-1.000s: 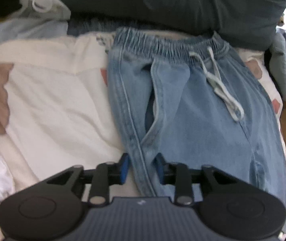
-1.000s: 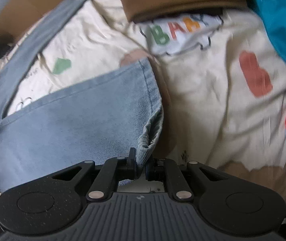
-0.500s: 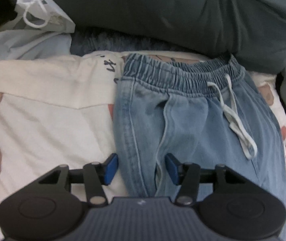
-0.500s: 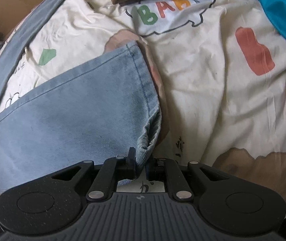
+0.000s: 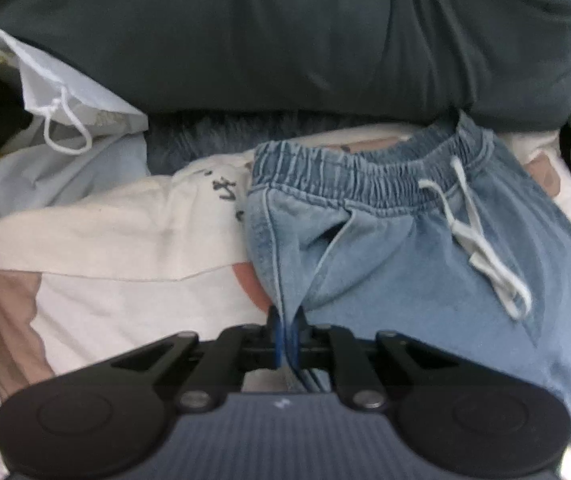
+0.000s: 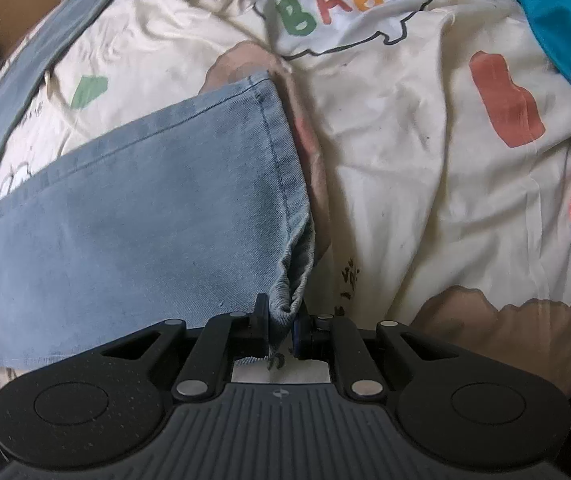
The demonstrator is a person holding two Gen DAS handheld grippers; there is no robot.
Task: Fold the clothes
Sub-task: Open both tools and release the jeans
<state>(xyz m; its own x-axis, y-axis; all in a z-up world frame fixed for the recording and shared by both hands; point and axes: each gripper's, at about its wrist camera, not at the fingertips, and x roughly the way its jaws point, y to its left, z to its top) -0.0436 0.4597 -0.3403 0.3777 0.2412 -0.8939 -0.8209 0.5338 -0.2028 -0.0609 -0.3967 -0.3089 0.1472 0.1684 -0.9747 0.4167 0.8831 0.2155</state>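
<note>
Light-blue denim drawstring trousers (image 5: 425, 264) lie flat on cream cartoon-print bedsheet (image 6: 425, 152). L gripper (image 5: 286, 330) clamped on side seam below waistband; R gripper (image 6: 281, 324) pinching leg hem corner.

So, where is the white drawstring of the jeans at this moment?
In the left wrist view, the white drawstring hangs from the elastic waistband on the right side, over the front of the jeans, right of the pocket opening.

Faded denim jeans (image 5: 425, 272), matt cotton sheet (image 6: 425, 152)
</note>
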